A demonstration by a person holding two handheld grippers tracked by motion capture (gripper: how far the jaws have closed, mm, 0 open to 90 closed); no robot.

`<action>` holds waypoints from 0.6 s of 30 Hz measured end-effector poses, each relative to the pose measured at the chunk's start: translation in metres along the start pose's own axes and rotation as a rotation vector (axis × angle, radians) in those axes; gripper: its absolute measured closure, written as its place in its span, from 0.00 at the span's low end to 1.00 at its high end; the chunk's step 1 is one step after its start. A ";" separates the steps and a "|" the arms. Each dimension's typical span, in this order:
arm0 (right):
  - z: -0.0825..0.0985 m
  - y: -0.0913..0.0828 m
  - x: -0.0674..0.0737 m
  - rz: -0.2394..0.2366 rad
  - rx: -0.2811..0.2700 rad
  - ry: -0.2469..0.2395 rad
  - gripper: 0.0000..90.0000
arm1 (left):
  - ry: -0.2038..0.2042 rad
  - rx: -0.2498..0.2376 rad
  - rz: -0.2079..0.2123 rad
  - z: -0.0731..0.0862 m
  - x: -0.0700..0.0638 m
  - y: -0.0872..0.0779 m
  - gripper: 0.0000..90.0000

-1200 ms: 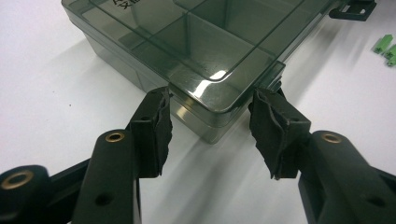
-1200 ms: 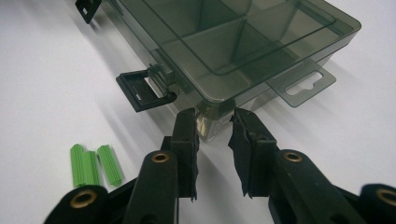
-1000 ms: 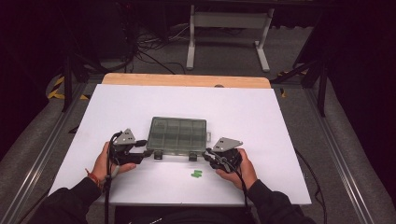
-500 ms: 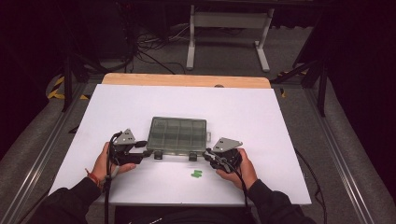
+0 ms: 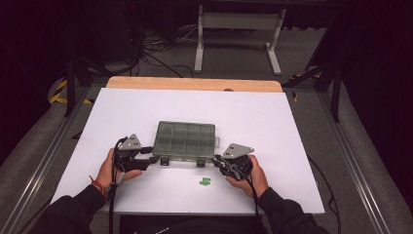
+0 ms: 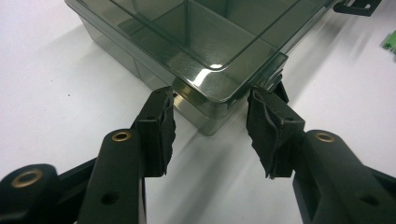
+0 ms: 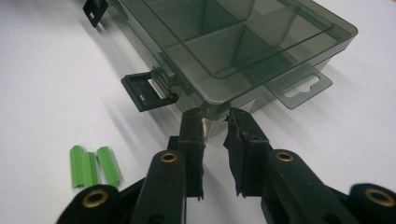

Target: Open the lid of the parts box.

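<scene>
Left gripper [image 6: 210, 123] jaws apart astride the compartment box's [image 5: 185, 140] near-left corner; right gripper [image 7: 215, 140] jaws narrowly apart at its near-right corner, likely bracing it; box mid-table, latches [image 7: 147, 91] unfastened; green plugs [image 7: 91, 165] near front edge.

Your table [image 5: 272, 117] is white on top, with a bare wooden strip along its far edge. On it lie two things — a smoky compartment box [image 5: 185, 140] near the middle, and small green pieces [image 5: 205, 182] nearer you.

One organizer box [image 5: 185, 139] — two latches [image 7: 148, 91] — three green plugs [image 7: 92, 166].
</scene>
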State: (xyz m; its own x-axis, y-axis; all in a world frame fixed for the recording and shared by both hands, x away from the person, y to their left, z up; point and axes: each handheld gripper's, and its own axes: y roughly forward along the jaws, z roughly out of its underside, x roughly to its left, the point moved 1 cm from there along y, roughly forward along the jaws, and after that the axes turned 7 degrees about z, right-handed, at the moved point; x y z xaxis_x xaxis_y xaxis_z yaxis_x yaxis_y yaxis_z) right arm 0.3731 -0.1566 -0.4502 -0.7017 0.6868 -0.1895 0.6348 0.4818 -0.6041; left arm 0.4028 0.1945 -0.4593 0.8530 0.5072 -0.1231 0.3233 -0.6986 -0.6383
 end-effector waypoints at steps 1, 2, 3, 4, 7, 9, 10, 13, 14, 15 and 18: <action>0.000 0.000 0.000 0.000 0.000 0.000 0.83 | 0.000 0.000 0.000 0.000 0.000 0.000 0.58; 0.000 0.002 0.000 -0.003 0.010 0.002 0.79 | 0.003 0.000 0.001 0.000 0.000 0.000 0.59; 0.001 0.003 0.000 -0.007 0.017 0.000 0.78 | 0.008 0.002 0.001 0.000 0.000 0.000 0.60; 0.001 0.004 -0.001 -0.009 0.016 0.003 0.78 | 0.007 0.004 0.005 0.000 0.000 0.000 0.60; 0.001 0.005 -0.002 -0.010 0.011 0.006 0.79 | 0.013 0.006 0.002 0.000 -0.001 0.000 0.61; 0.001 0.004 -0.002 -0.009 0.011 0.001 0.80 | 0.013 0.007 0.001 0.000 -0.001 0.000 0.61; 0.001 0.004 -0.003 -0.008 0.011 0.001 0.80 | 0.016 0.009 0.000 0.000 -0.001 -0.001 0.62; 0.001 0.004 -0.003 -0.007 0.011 -0.001 0.80 | 0.019 0.011 -0.001 0.000 -0.001 -0.001 0.62; 0.001 0.004 -0.003 -0.006 0.008 0.001 0.80 | 0.018 0.011 -0.001 0.000 -0.001 -0.001 0.62; 0.001 0.004 -0.003 -0.006 0.005 0.002 0.80 | 0.019 0.009 -0.001 0.000 -0.001 -0.001 0.63; 0.001 0.003 -0.003 -0.007 0.000 0.004 0.80 | 0.014 0.004 0.000 0.001 -0.001 -0.001 0.62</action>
State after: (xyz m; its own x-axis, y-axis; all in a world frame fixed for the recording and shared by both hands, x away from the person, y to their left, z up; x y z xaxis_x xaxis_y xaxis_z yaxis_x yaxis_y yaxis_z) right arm 0.3770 -0.1578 -0.4522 -0.7046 0.6856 -0.1827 0.6301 0.4863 -0.6054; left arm 0.4015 0.1952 -0.4588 0.8587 0.4998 -0.1129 0.3211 -0.6966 -0.6417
